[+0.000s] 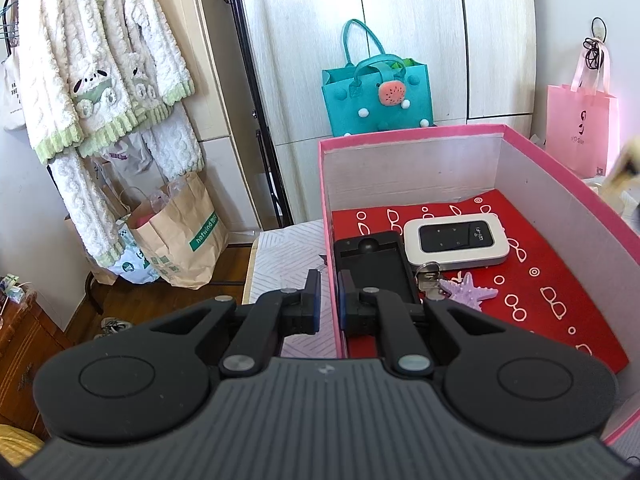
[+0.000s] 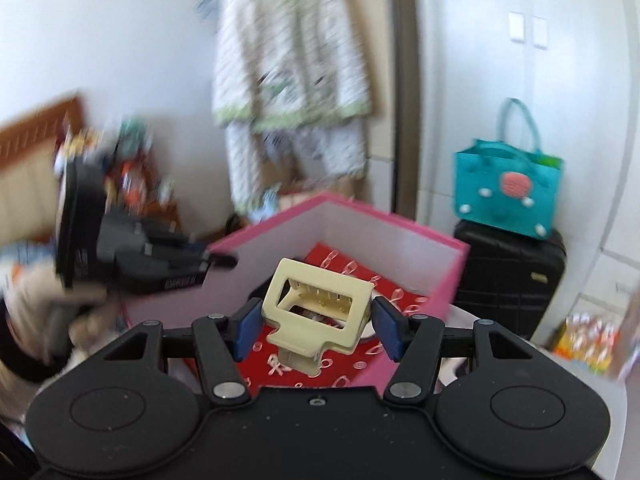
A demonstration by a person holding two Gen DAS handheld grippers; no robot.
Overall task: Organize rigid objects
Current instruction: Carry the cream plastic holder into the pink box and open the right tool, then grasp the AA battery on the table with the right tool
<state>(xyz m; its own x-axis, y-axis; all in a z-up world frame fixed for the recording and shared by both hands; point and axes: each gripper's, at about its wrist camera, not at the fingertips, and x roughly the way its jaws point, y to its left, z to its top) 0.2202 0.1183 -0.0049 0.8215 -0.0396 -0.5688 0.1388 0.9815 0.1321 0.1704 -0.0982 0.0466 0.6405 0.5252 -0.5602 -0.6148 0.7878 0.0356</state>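
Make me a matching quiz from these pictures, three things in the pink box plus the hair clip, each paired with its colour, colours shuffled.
Things:
1. wifi router
2. starfish
3. hair clip
4. box lining

Colours:
A. red with white pattern
B. cream
C. white with black panel
D. lilac

Pairs: 1-C, 2-D, 3-B, 4-A

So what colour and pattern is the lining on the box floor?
Red lining printed with small white eyeglass shapes and rings; clearest in the left wrist view.
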